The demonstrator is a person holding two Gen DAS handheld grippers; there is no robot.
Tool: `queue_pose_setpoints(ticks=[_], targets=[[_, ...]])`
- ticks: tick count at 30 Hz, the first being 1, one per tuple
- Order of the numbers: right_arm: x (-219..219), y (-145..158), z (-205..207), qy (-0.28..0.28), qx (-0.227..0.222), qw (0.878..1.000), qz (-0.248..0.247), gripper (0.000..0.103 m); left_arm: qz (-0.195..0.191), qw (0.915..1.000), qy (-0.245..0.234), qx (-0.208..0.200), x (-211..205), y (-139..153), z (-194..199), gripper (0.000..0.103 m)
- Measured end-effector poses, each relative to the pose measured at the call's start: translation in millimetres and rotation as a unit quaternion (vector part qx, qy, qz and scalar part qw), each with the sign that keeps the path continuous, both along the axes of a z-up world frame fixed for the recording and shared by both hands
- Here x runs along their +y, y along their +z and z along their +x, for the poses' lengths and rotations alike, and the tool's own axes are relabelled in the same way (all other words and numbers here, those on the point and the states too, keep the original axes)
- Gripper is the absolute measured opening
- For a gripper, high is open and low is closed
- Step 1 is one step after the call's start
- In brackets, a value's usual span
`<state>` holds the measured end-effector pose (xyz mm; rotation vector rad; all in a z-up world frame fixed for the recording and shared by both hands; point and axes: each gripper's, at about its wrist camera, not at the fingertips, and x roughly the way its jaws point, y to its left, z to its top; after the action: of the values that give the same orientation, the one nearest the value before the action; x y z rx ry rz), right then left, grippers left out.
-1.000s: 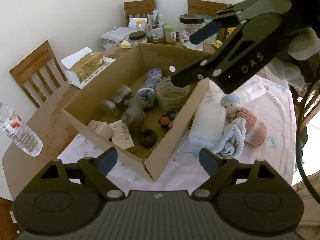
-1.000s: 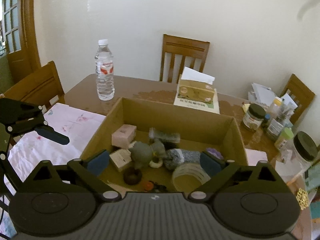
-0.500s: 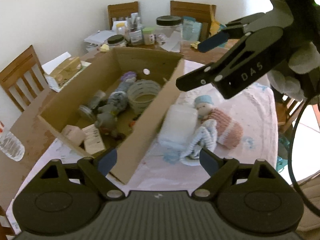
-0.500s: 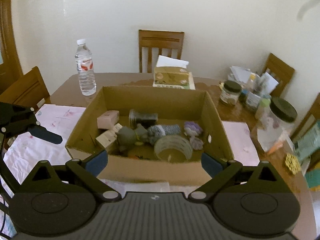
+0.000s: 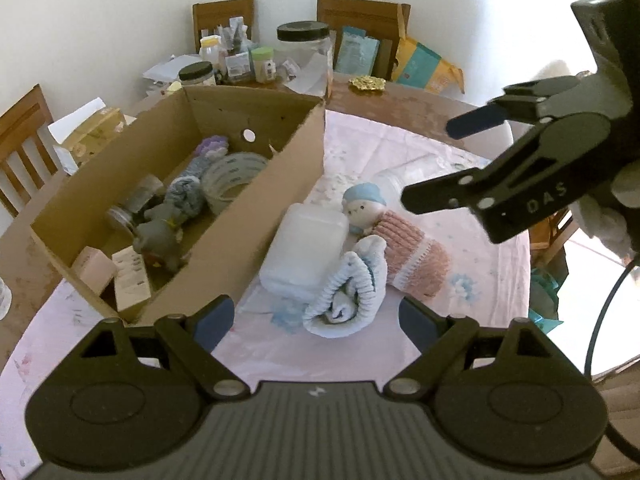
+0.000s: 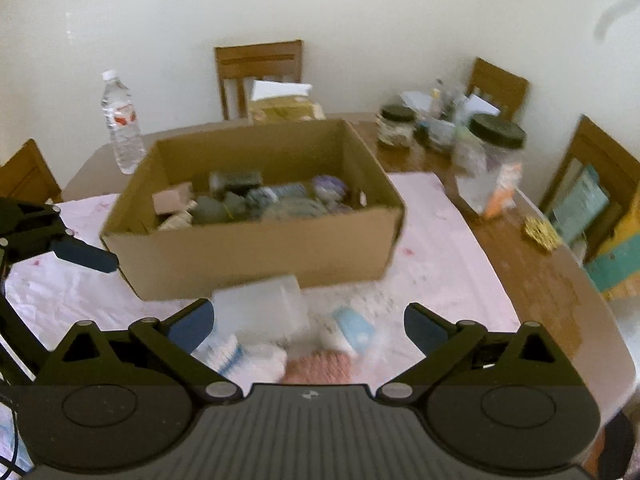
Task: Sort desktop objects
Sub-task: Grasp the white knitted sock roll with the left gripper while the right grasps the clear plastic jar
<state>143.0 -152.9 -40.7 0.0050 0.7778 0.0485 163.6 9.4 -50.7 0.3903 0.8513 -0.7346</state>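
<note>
Cardboard box (image 5: 224, 248) sits on the pink cloth (image 5: 460, 292) over the worktop, already packed with small items. Just beside its near wall: white plastic container (image 5: 304, 252), knitted doll (image 5: 396, 240) and rolled blue-white sock (image 5: 348, 292), bunched and touching one another. Left gripper (image 5: 316, 314) hangs over the sock, fingers wide, nothing held. Right gripper (image 6: 308, 322) is above the same pile, fingers wide, empty; its view is blurred.
</note>
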Motion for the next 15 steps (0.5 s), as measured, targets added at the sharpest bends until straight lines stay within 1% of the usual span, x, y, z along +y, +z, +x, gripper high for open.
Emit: queue_pose_setpoints(ticks=[8,15], targets=[[-19,-12,-14,-0.043,0.008,0.999,-0.002,0.103,0.001,0.9999,0.011,0.011,-14,-12,1,0.090],[-35,-27,-16,-0.079,0.015,0.997,-0.006,0.103,0.005,0.9990,0.040,0.018,-23,-22,3,0.090]])
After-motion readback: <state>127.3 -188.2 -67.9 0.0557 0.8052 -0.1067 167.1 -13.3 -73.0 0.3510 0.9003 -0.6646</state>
